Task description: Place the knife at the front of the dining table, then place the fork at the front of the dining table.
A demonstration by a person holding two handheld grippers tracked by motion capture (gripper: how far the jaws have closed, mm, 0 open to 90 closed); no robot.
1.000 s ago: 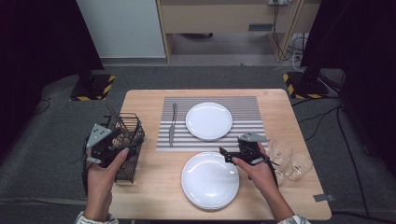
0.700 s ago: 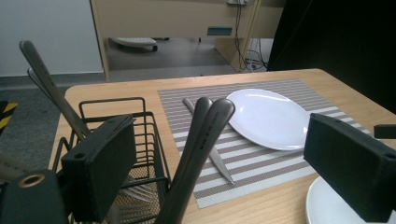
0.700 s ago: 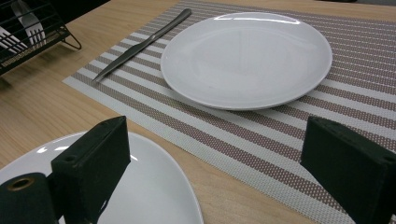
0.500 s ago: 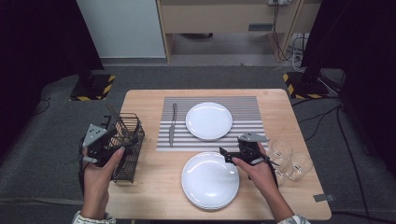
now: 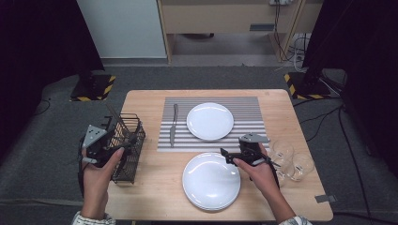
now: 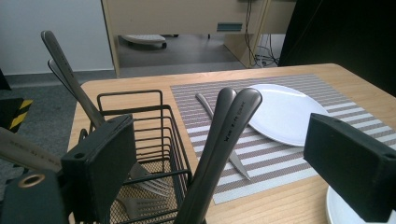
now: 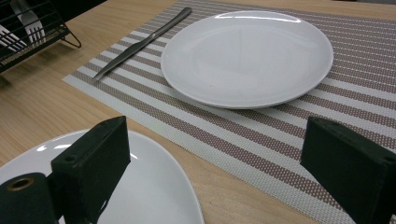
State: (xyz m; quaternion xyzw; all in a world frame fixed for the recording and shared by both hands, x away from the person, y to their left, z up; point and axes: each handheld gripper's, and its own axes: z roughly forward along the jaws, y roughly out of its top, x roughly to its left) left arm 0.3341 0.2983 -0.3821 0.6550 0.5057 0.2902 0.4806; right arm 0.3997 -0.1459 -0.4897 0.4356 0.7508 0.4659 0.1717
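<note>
Your left gripper [image 6: 210, 186] hovers with jaws spread wide around two grey metal cutlery handles [image 6: 227, 135], which stand between them, leaning up and slightly right out of the black wire basket [image 6: 140, 140] just below. Your right gripper [image 7: 205, 186], also open, holds nothing and waits well apart.

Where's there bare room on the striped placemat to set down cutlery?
The striped placemat is bare right of the white round plate and along its near edge. Its left strip holds the steel knife. It's crowded around the black wire cutlery basket and the clear glasses.
</note>
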